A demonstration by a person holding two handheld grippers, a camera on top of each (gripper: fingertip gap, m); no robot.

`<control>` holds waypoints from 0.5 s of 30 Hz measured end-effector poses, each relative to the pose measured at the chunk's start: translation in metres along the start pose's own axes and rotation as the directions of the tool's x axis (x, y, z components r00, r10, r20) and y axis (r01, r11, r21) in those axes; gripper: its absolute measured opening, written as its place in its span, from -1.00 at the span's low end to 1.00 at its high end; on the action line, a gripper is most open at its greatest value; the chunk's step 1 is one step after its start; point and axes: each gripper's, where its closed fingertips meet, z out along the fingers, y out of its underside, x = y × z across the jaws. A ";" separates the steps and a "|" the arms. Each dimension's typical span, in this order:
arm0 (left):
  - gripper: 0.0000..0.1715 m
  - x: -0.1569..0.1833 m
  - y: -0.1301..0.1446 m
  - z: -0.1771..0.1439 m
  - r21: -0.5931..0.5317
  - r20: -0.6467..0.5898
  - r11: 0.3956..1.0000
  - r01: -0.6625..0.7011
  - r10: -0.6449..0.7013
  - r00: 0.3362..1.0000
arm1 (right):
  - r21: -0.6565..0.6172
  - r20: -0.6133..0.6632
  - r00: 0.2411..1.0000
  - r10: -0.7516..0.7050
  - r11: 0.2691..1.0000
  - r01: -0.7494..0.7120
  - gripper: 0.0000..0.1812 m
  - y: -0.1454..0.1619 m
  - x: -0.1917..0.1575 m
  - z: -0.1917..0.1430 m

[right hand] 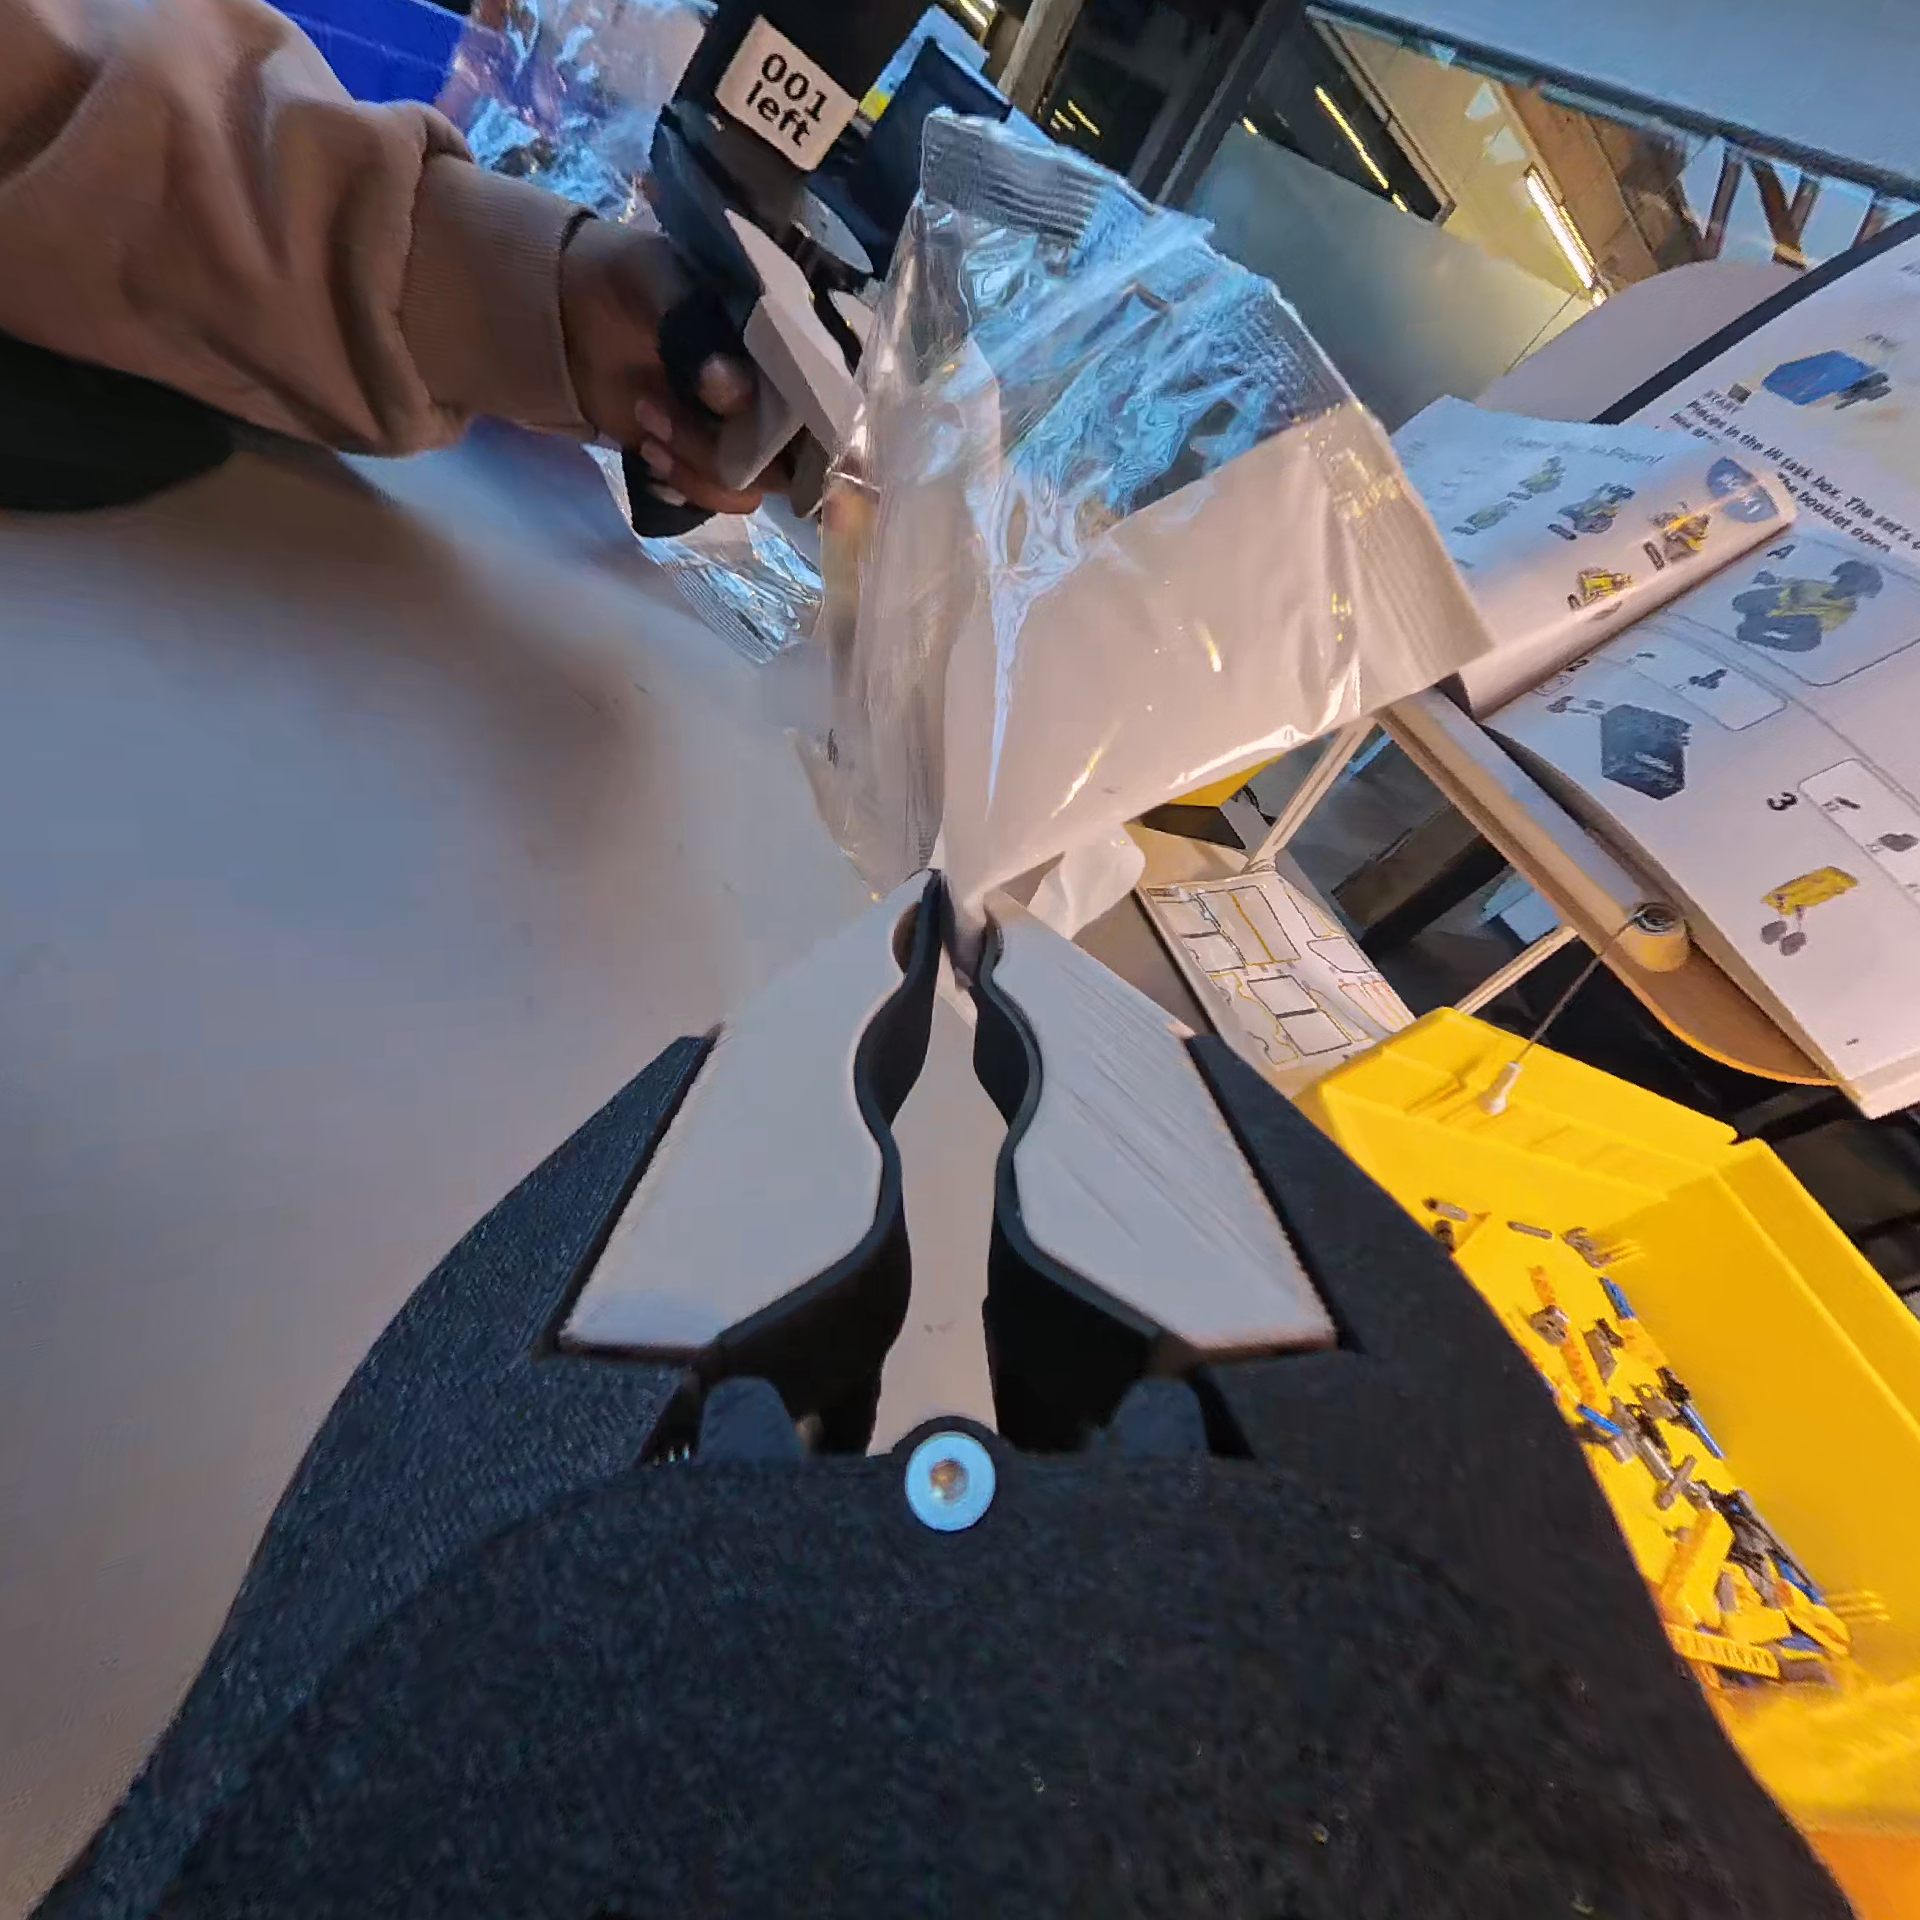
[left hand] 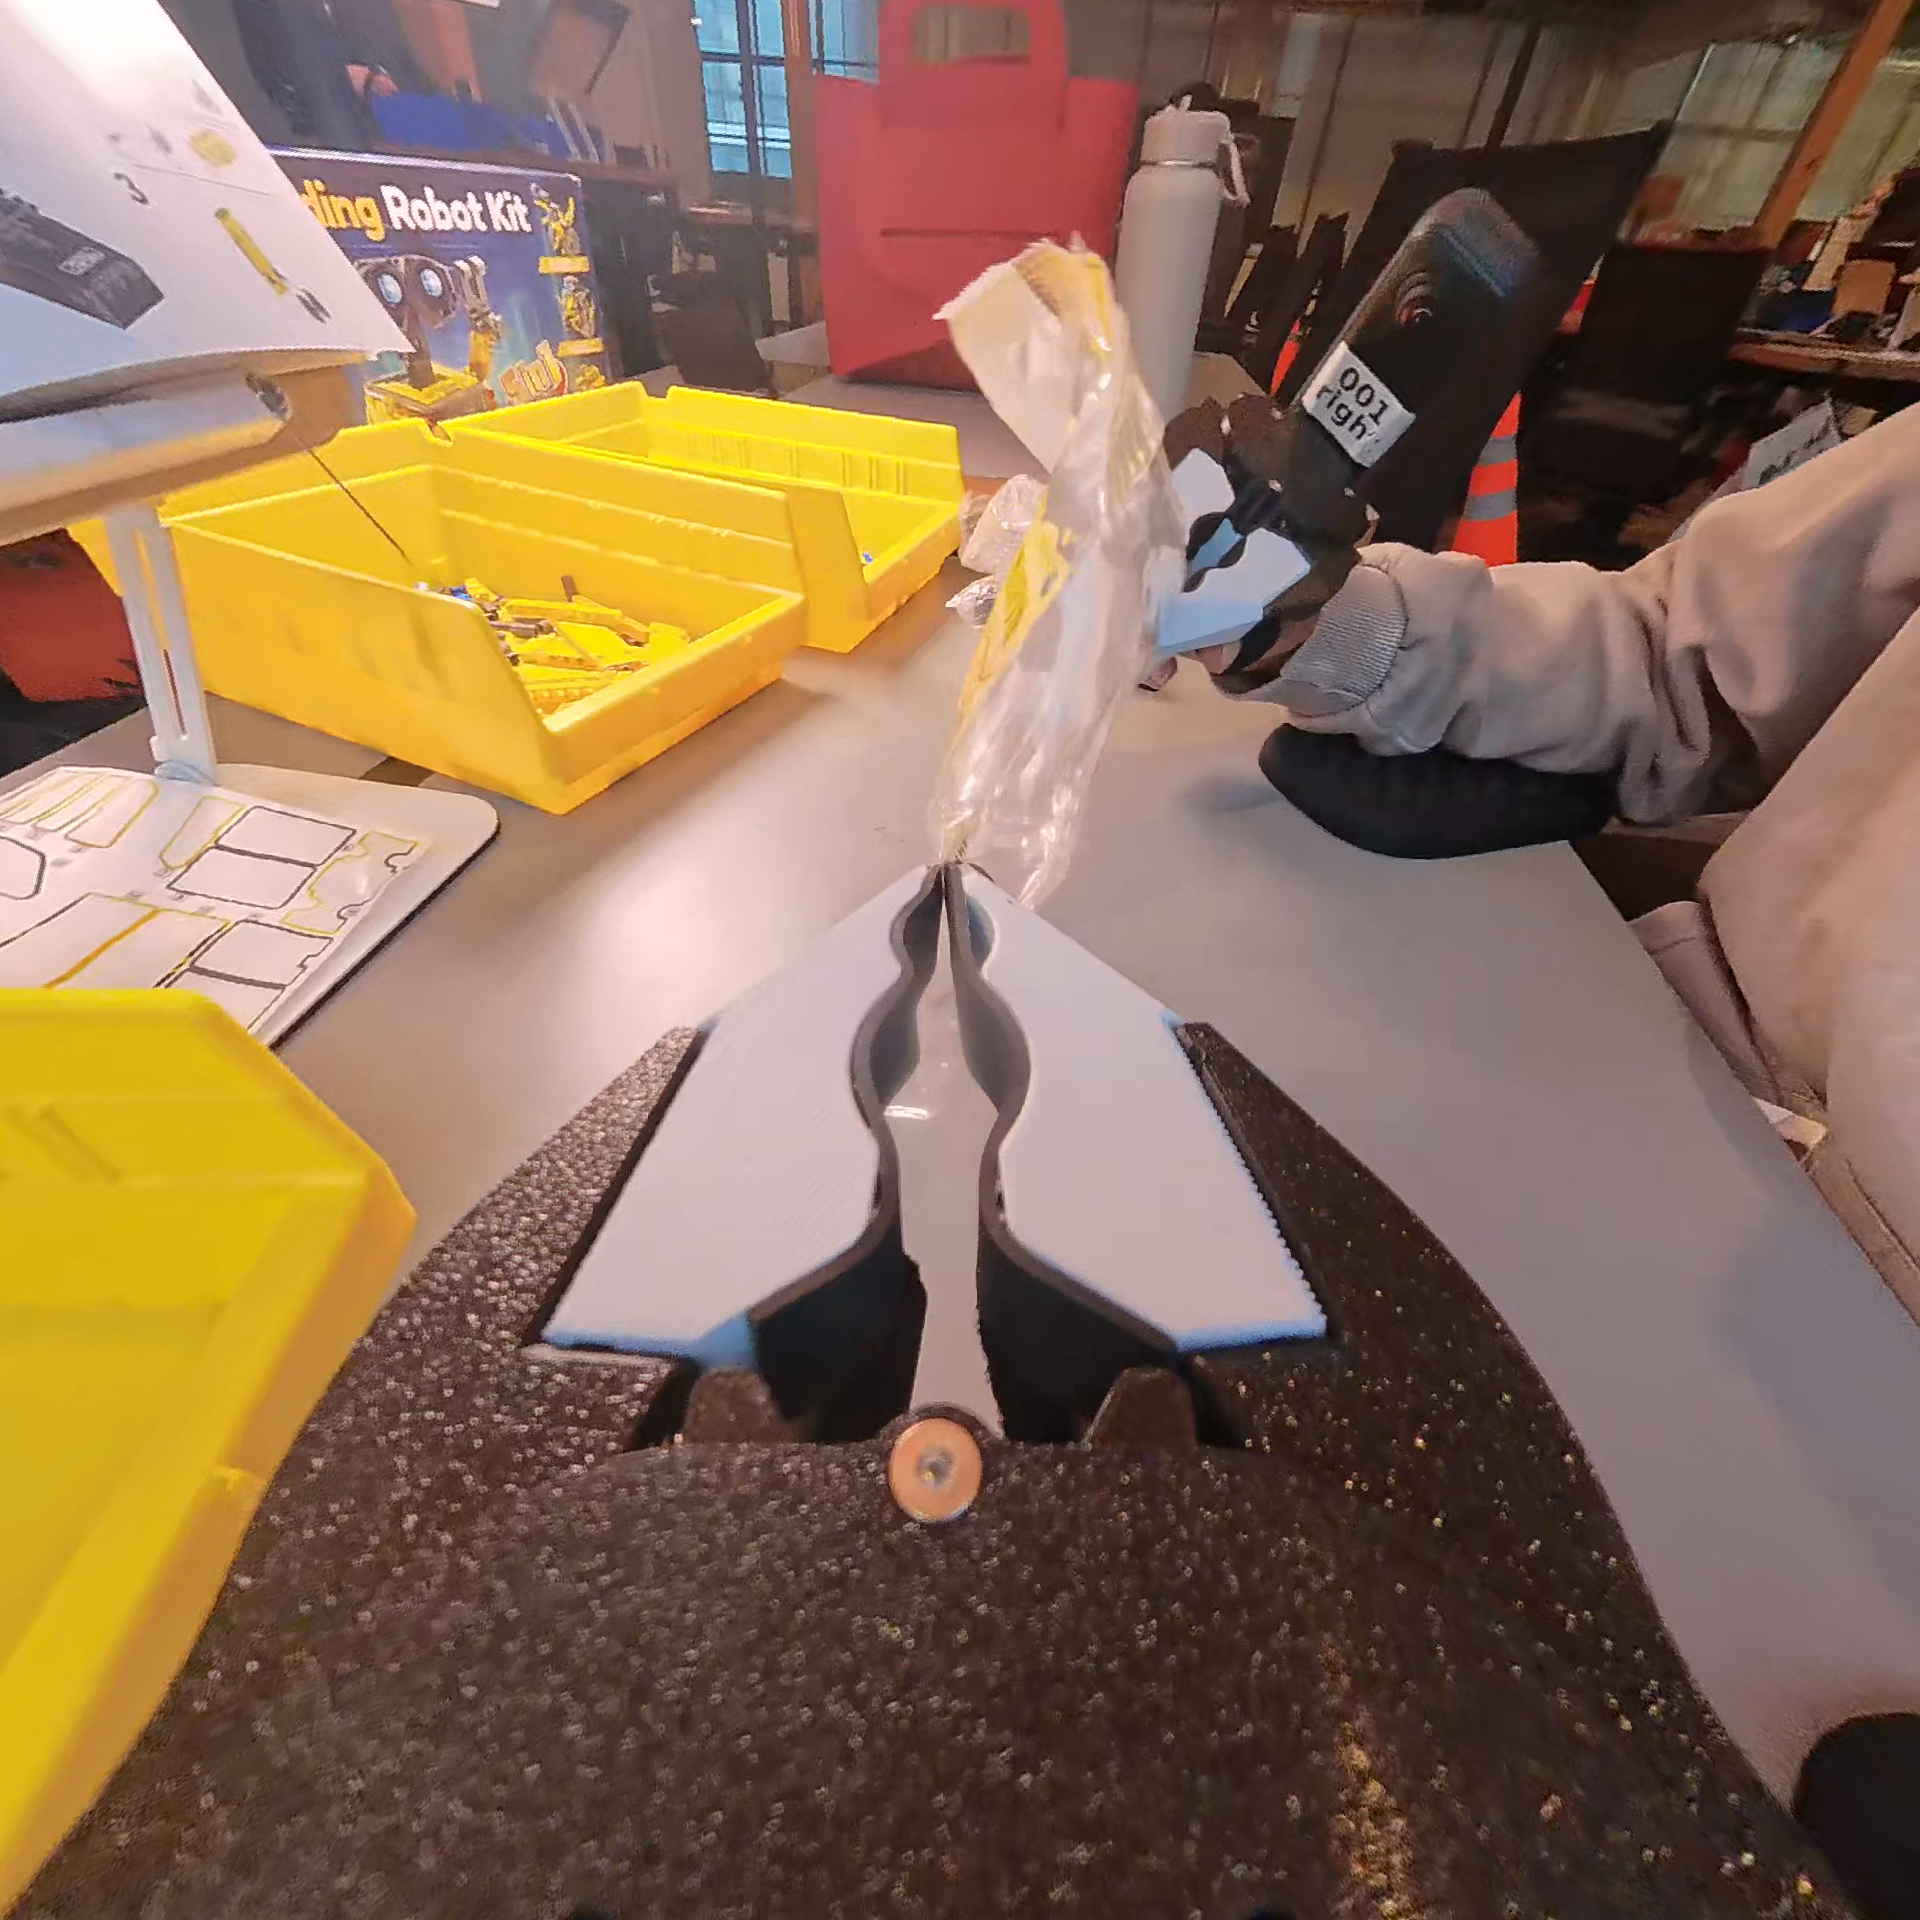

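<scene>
A clear plastic bag (left hand: 1049,623) with yellow print hangs in the air above the grey table (left hand: 727,935), stretched between my two grippers. My left gripper (left hand: 945,875) is shut, pinching one corner of the bag at its fingertips. My right gripper (right hand: 951,920) is shut on another edge of the same bag (right hand: 1122,540). The right gripper also shows in the left wrist view (left hand: 1179,603), held in a gloved hand against the bag's right side. The left gripper shows in the right wrist view (right hand: 816,457), at the bag's left side.
Yellow bins (left hand: 499,613) holding small yellow, black and blue parts stand to the left; another yellow bin (left hand: 156,1247) is close by. An instruction booklet on a white stand (left hand: 156,260), a kit box (left hand: 468,270), more clear bags (right hand: 727,582), a red bag and a grey bottle (left hand: 1164,260) lie beyond. The gap from one gripper's tips to the other's is roughly 15 centimeters.
</scene>
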 end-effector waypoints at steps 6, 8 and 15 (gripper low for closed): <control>-1.00 -0.005 -0.006 -0.001 0.027 0.041 0.999 0.019 -0.020 0.999 | -0.031 0.050 0.995 0.088 0.996 -0.087 -1.00 0.016 -0.002 -0.001; -1.00 -0.004 -0.013 0.000 0.052 0.047 0.997 0.049 -0.052 0.998 | -0.041 0.070 0.985 0.157 0.987 -0.154 -1.00 0.022 0.001 -0.004; -1.00 -0.030 -0.022 -0.022 0.214 0.057 0.910 0.354 -0.374 0.926 | -0.014 0.065 0.928 0.366 0.931 -0.366 -1.00 0.036 0.030 -0.032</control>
